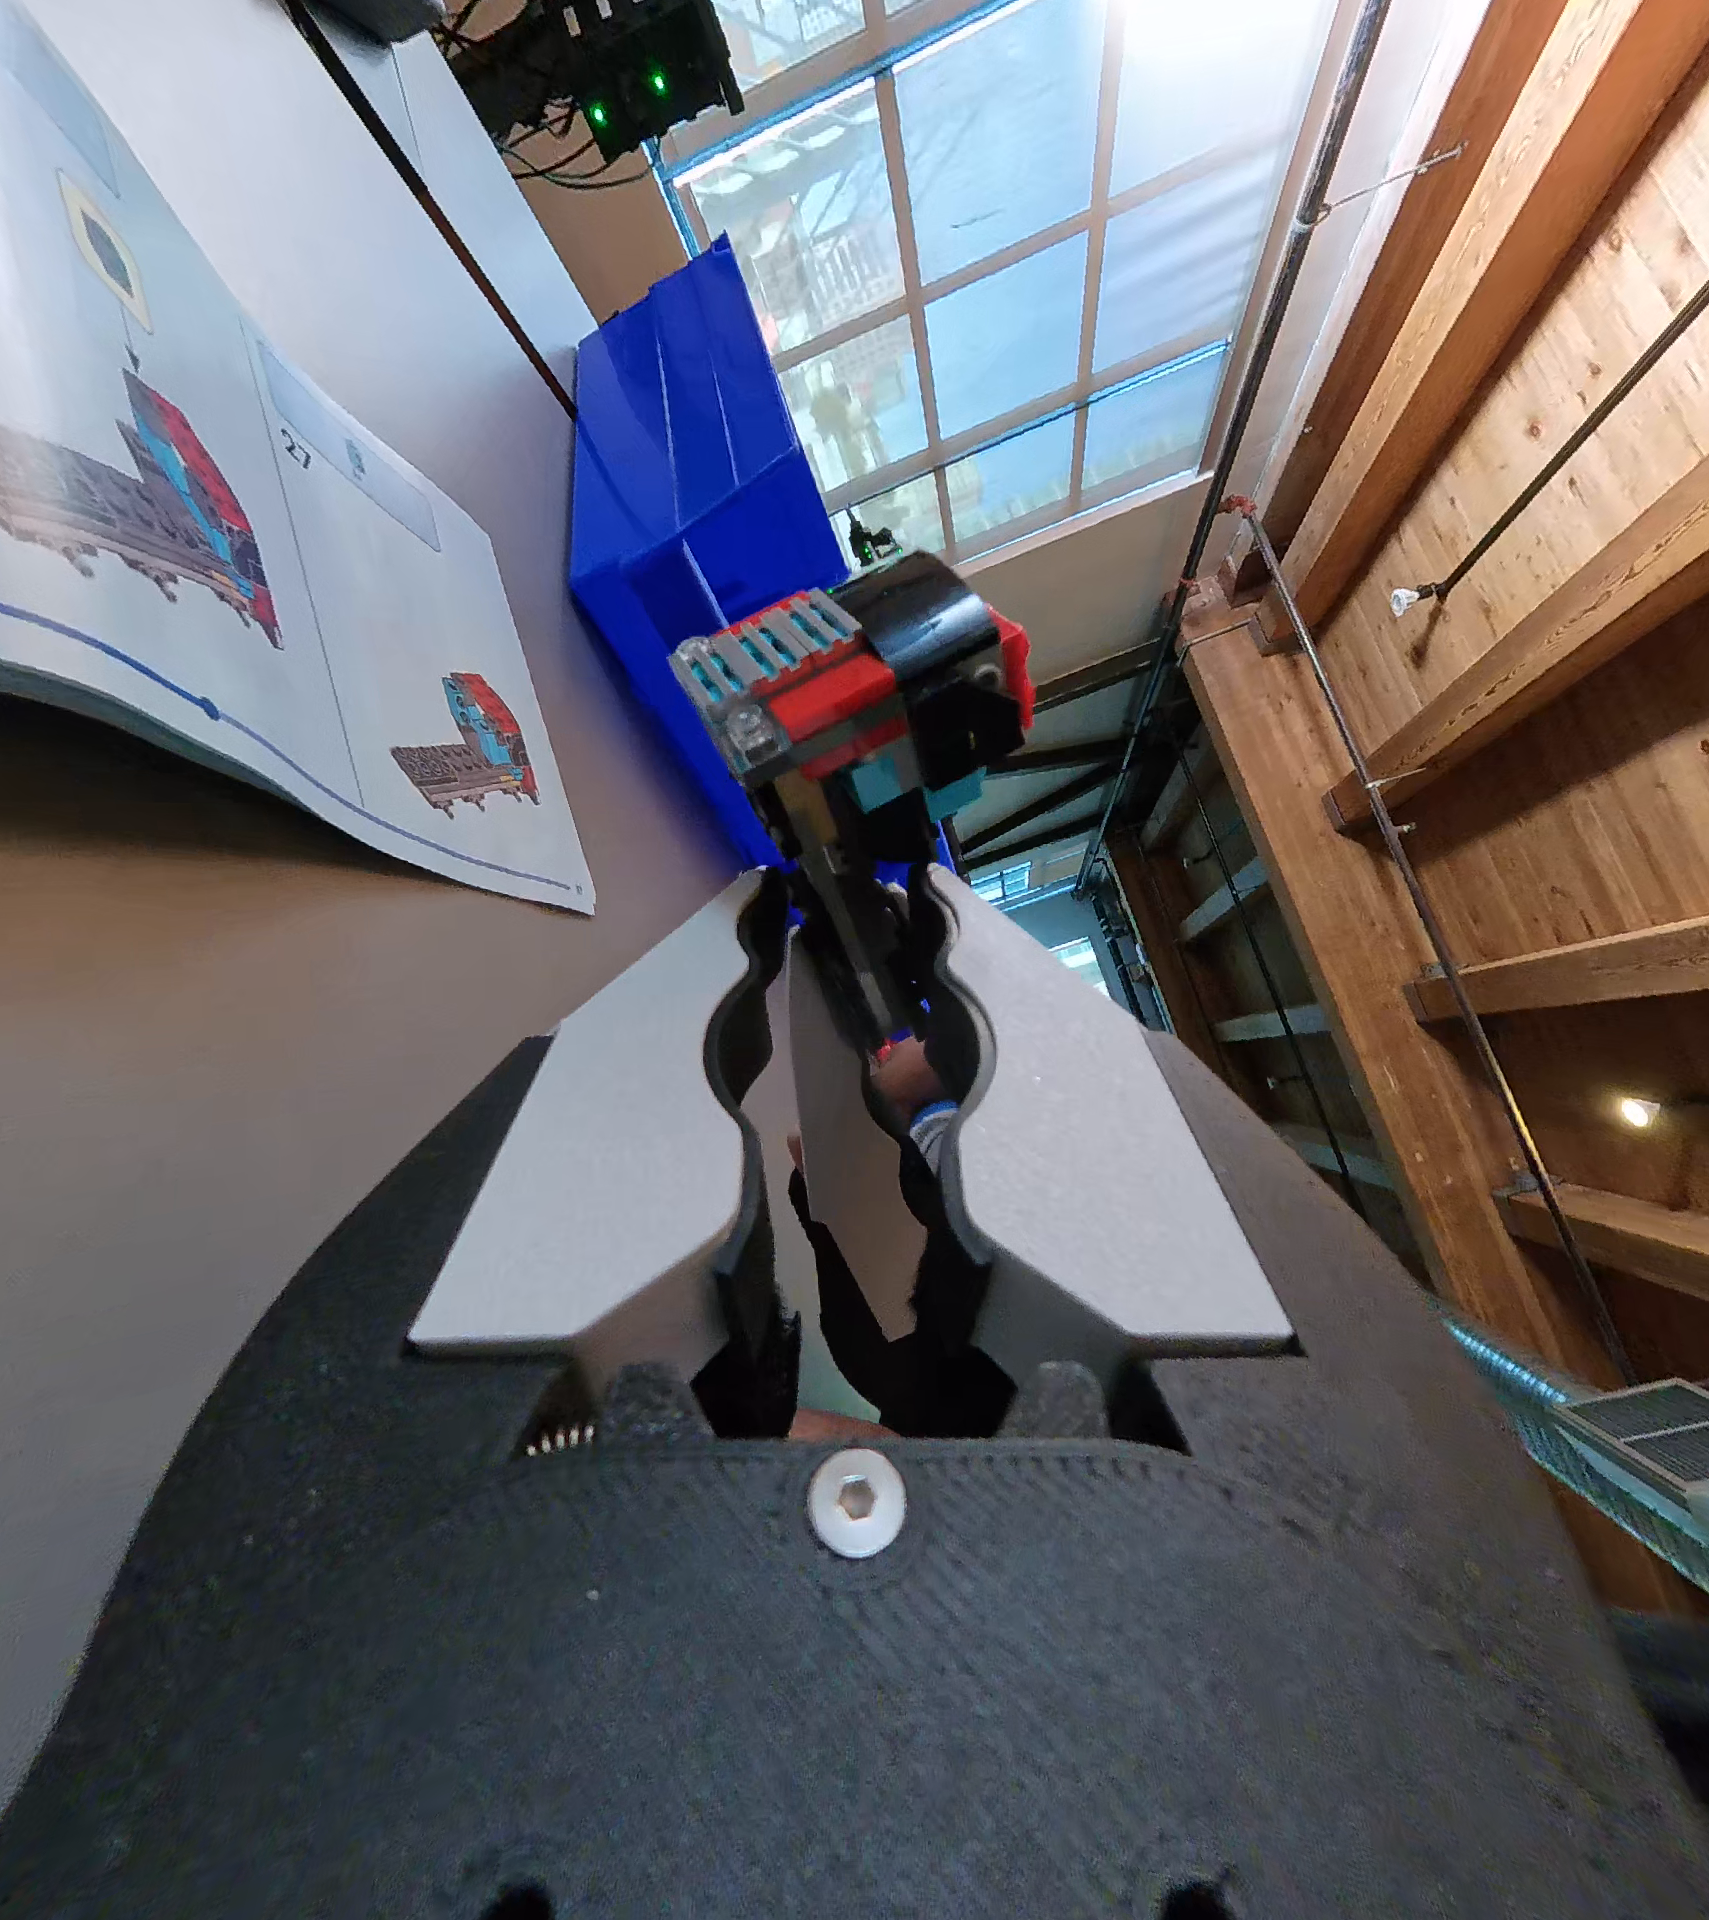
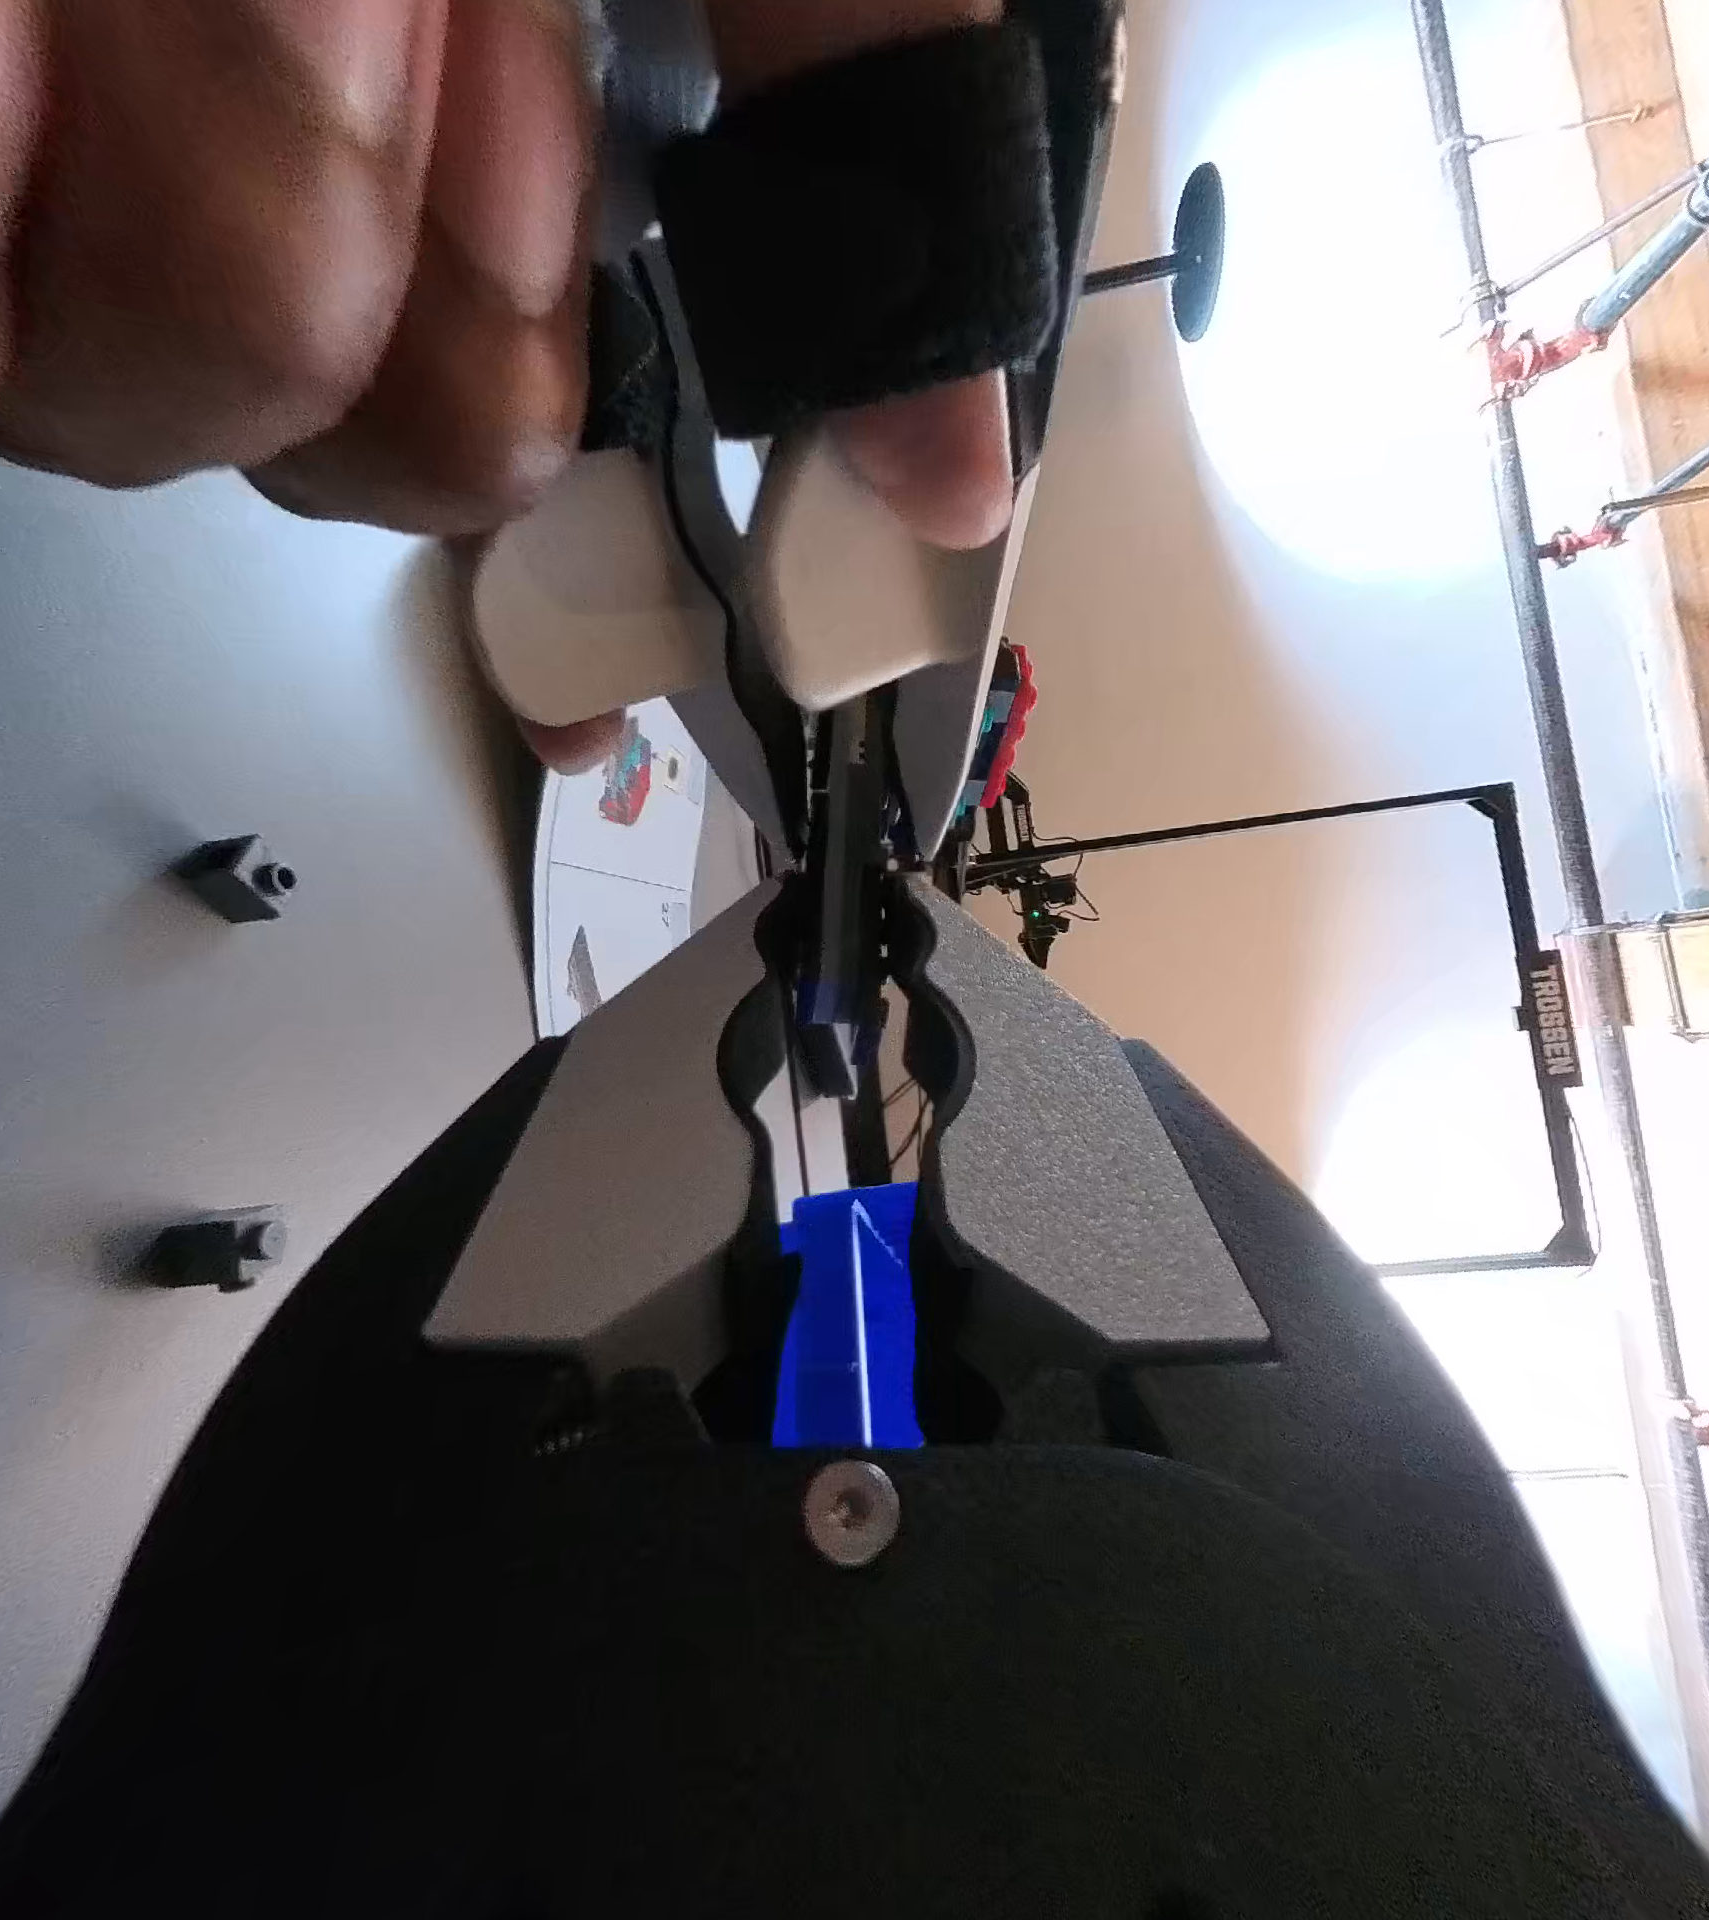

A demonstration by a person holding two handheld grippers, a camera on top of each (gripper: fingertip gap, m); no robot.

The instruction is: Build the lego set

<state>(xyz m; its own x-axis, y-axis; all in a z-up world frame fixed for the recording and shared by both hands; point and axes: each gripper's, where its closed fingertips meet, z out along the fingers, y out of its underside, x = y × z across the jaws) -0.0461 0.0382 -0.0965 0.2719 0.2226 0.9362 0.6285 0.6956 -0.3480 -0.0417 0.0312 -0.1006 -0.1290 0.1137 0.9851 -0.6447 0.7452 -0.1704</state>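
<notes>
Between the grey, wavy-edged fingers of the left gripper sits the studded red, teal and black plastic lego model, clamped at its thin black base. Beside it, the right gripper pinches the same base. 2 small black bricks lie on the smooth white table, near the open paper instruction booklet and the blue plastic bin.

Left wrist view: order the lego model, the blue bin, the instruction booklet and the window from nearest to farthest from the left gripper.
1. Lego model: clamped in the left gripper, its red and grey end just past the fingers.
2. Blue bin: directly behind the model.
3. Instruction booklet: open, off to the left; too close to call against the bin.
4. Window: far behind the bin.
</notes>
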